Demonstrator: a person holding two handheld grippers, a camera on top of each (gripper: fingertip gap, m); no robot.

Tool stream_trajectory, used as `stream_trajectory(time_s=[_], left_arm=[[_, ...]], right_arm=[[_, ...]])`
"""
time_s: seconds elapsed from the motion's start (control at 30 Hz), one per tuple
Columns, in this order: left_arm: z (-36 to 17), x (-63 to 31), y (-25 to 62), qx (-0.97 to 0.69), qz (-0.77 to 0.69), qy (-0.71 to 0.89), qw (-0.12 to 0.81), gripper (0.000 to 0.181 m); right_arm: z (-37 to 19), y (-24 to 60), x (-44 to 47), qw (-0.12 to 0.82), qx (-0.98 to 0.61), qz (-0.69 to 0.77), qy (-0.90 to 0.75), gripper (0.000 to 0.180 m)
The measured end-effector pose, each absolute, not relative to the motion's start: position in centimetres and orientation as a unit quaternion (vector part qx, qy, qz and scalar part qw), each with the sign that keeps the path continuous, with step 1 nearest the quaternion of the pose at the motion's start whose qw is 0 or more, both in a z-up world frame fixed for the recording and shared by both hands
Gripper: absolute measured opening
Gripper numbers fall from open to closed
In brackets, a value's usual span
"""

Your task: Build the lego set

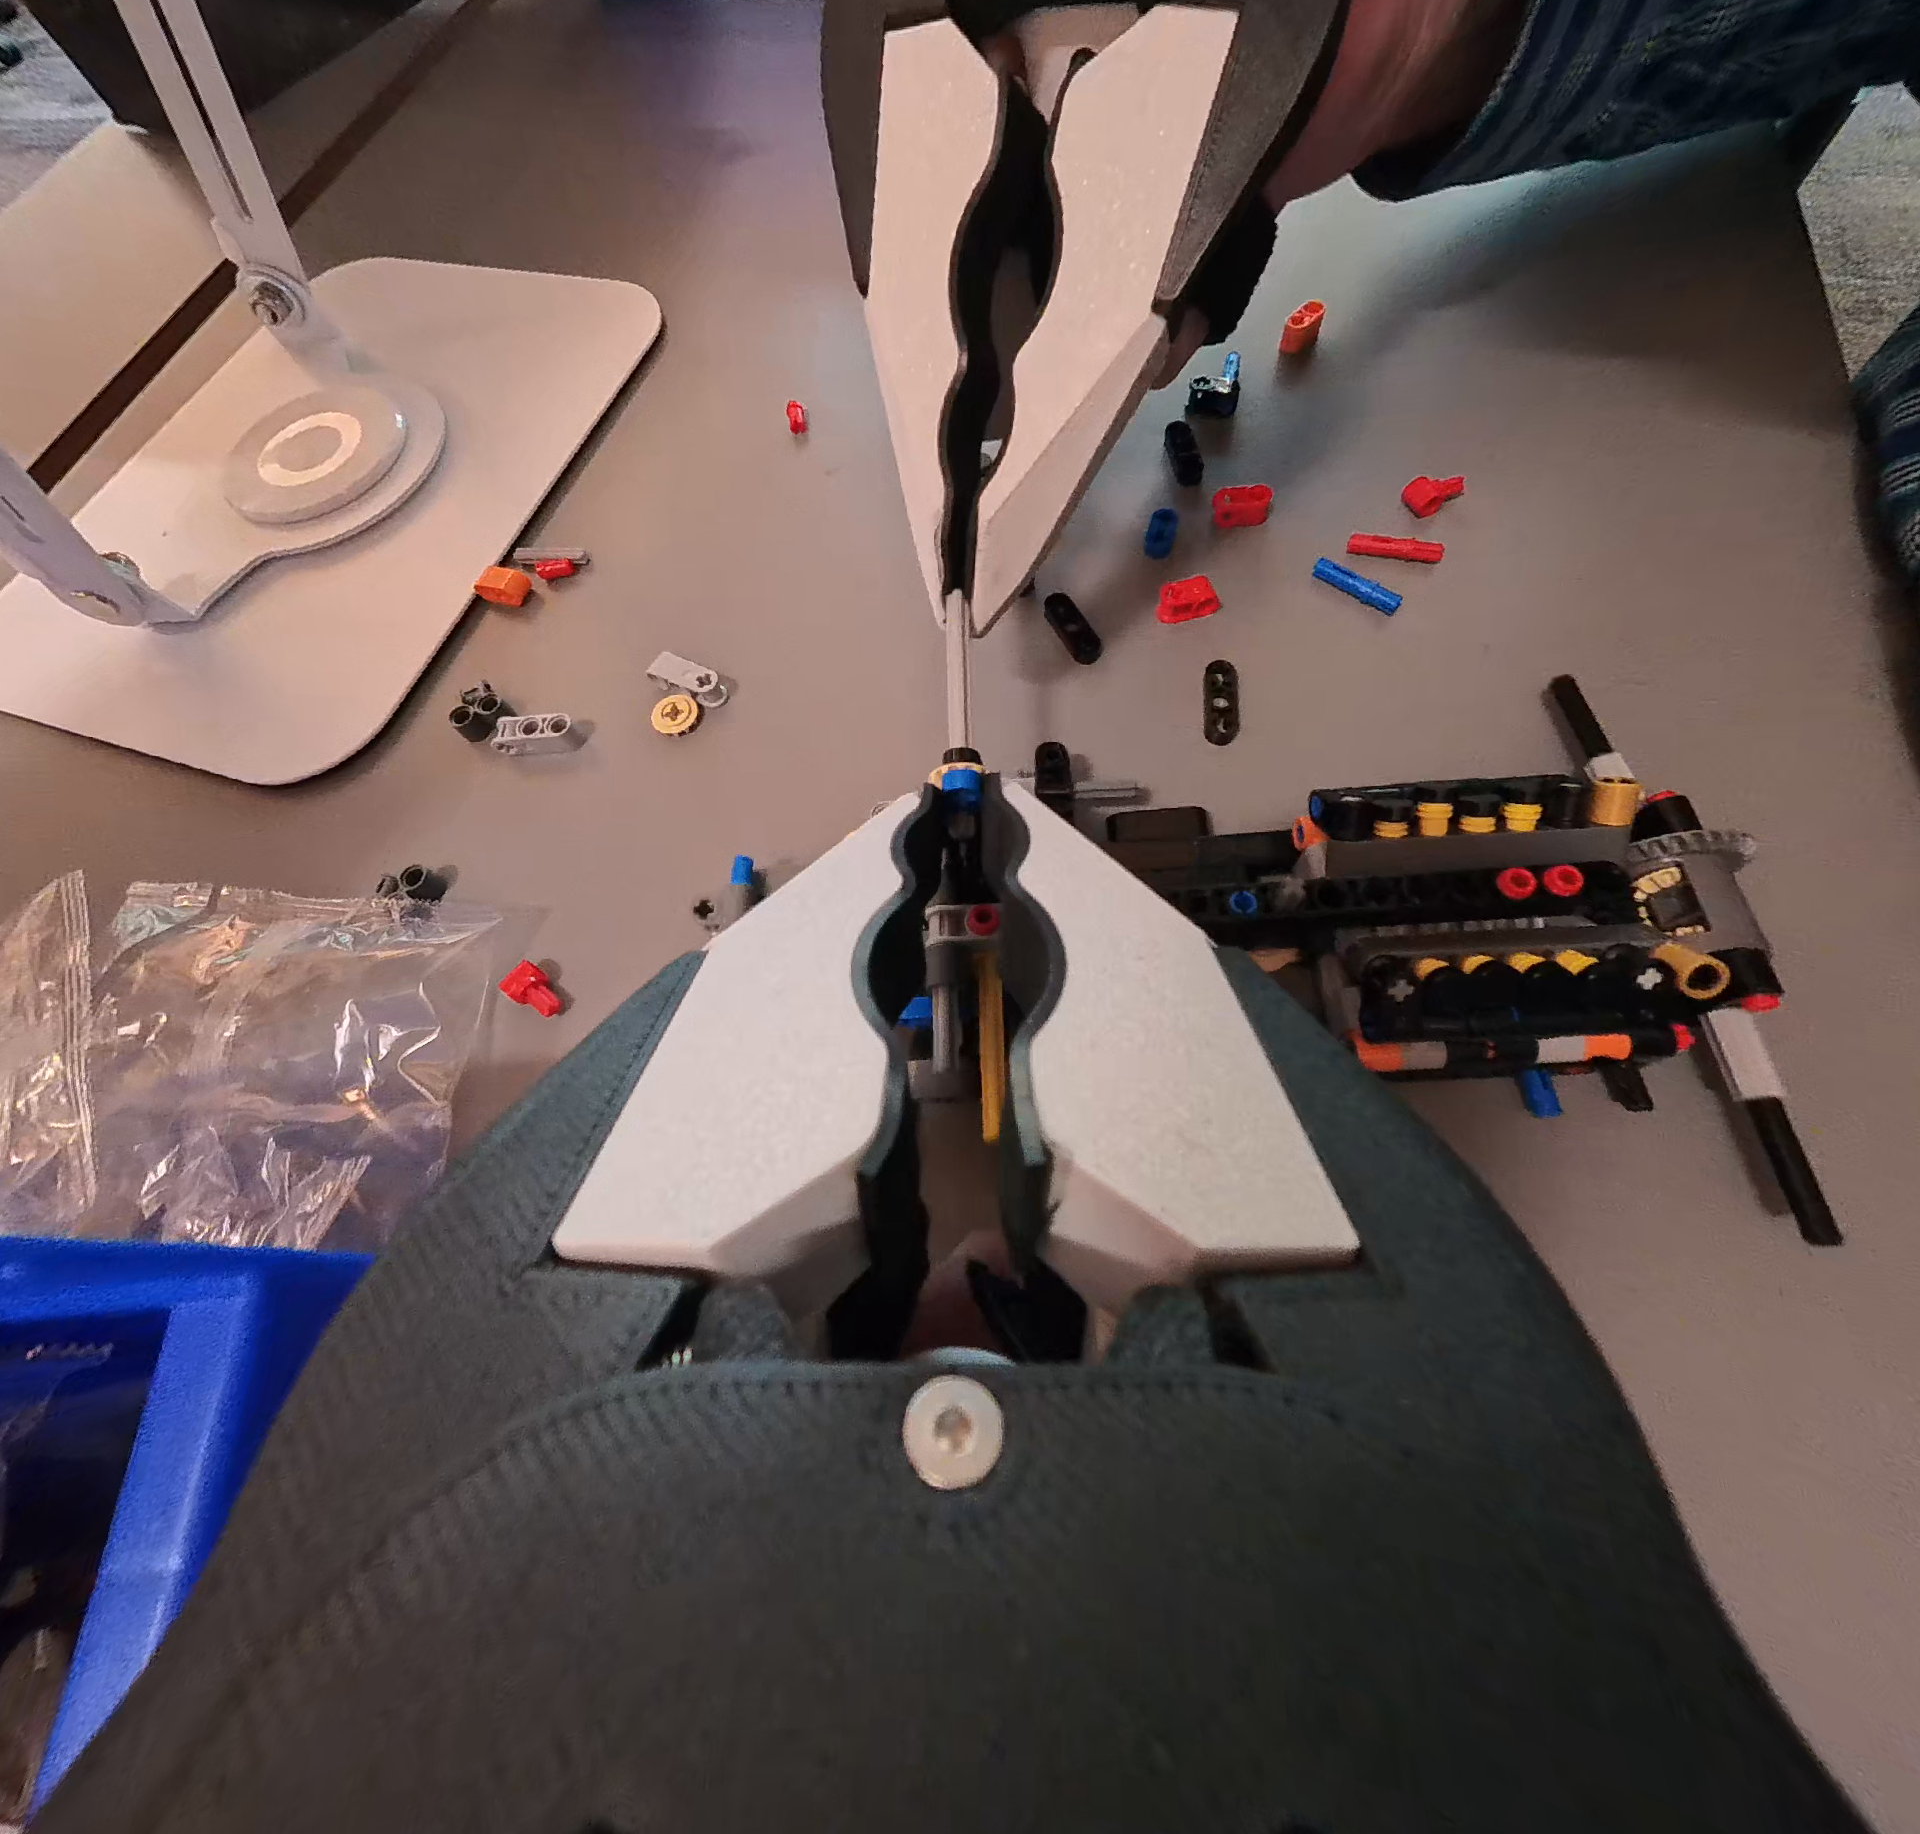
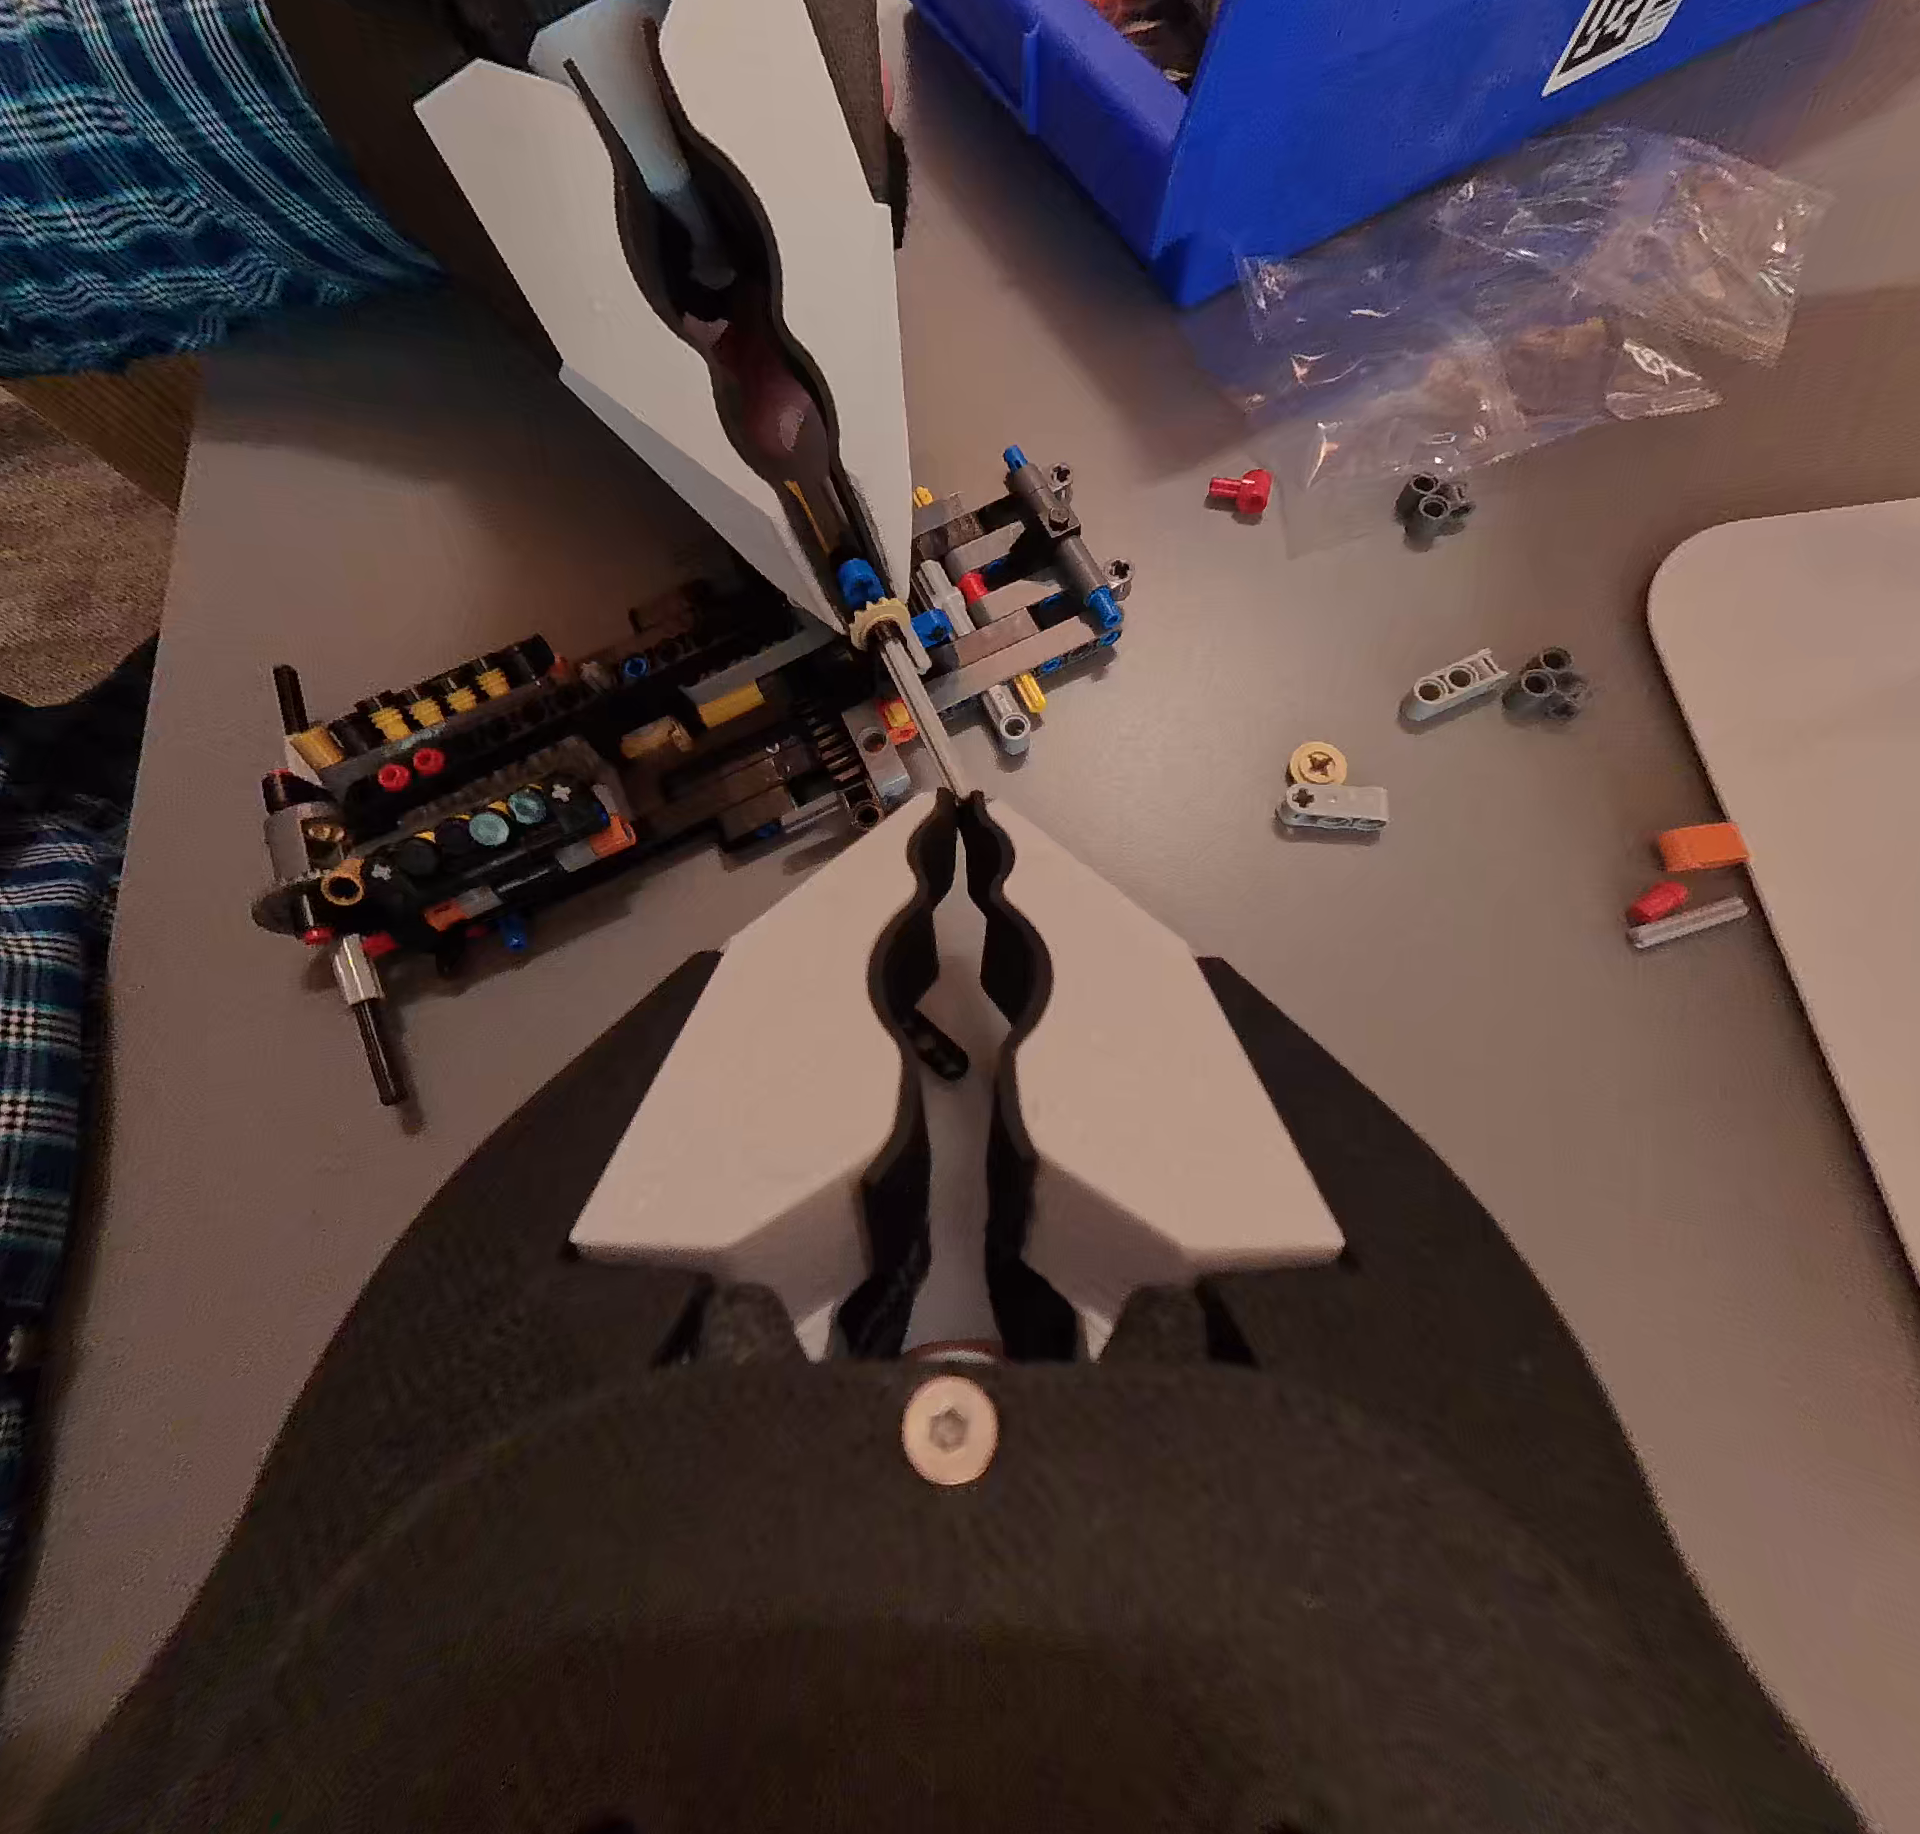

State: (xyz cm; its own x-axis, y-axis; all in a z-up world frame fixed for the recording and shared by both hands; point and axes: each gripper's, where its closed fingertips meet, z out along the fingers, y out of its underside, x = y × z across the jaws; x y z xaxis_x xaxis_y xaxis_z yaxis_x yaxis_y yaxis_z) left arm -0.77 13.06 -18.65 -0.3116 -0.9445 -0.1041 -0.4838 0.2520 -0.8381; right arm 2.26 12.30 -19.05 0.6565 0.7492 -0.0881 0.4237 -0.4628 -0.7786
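My right hand-held gripper [image 2: 958, 799] pinches the grey axle [image 2: 920, 709]; left hand-held gripper [image 1: 961, 797] clamps the small sub-assembly [image 1: 961, 937] above the tabletop [image 1: 727, 226]. Risk: misalignment jams the axle, or thin axle slips.

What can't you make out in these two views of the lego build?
- Left wrist view: the held sub-assembly sits mostly between the left gripper fingers, so its full shape is hidden.
- Both views: the grey axle end vanishes inside the right gripper jaws.
- Right wrist view: the blue bin is cut off by the top edge; its contents are dark and unreadable.
- Plastic bags: glare hides any contents.
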Motion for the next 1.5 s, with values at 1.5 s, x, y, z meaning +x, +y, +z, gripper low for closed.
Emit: stream_trajectory(time_s=[1.5], left_arm=[[-18.7,-1.3,12.3,-0.48,-0.341,0.741,0.323,0.005]], right_arm=[[-19.3,11.2,1.3,0.364,-0.778,0.158,-0.488,0.001]])
